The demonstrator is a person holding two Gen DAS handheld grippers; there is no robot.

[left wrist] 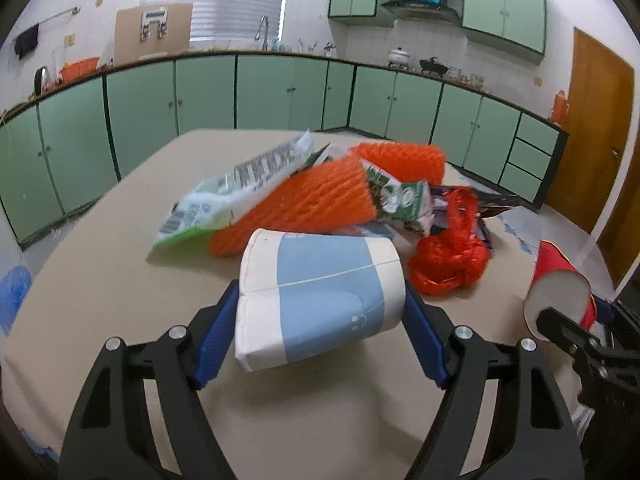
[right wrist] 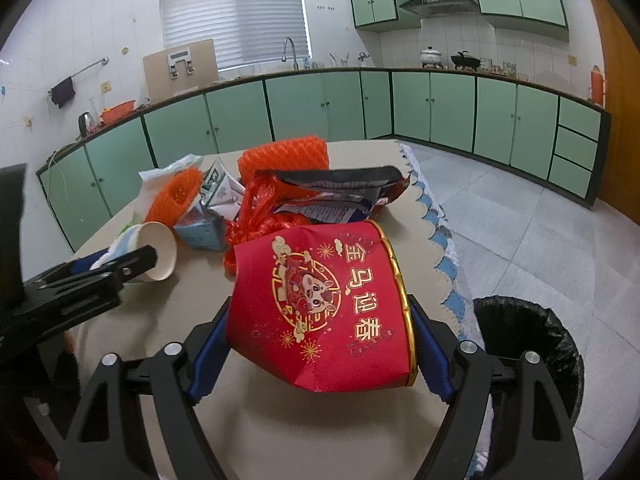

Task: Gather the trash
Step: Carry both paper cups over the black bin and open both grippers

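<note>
My left gripper [left wrist: 320,316] is shut on a white and blue paper cup [left wrist: 316,296], squeezed and held on its side above the beige table [left wrist: 120,280]. My right gripper [right wrist: 320,344] is shut on a red paper cup [right wrist: 324,304] with gold print, also on its side. Each held cup shows in the other view: the red cup [left wrist: 560,288] at right, the white cup [right wrist: 152,252] at left. Behind them lies a trash pile: orange foam nets [left wrist: 304,200], a green and white wrapper [left wrist: 224,196], a red mesh bag [left wrist: 452,260], a green carton [left wrist: 404,200].
A bin with a black liner [right wrist: 532,344] stands on the tiled floor right of the table. A dark foil bag [right wrist: 340,188] and a small blue box [right wrist: 200,228] lie in the pile. Green cabinets [right wrist: 440,108] line the walls. A blue bag [left wrist: 12,296] is at far left.
</note>
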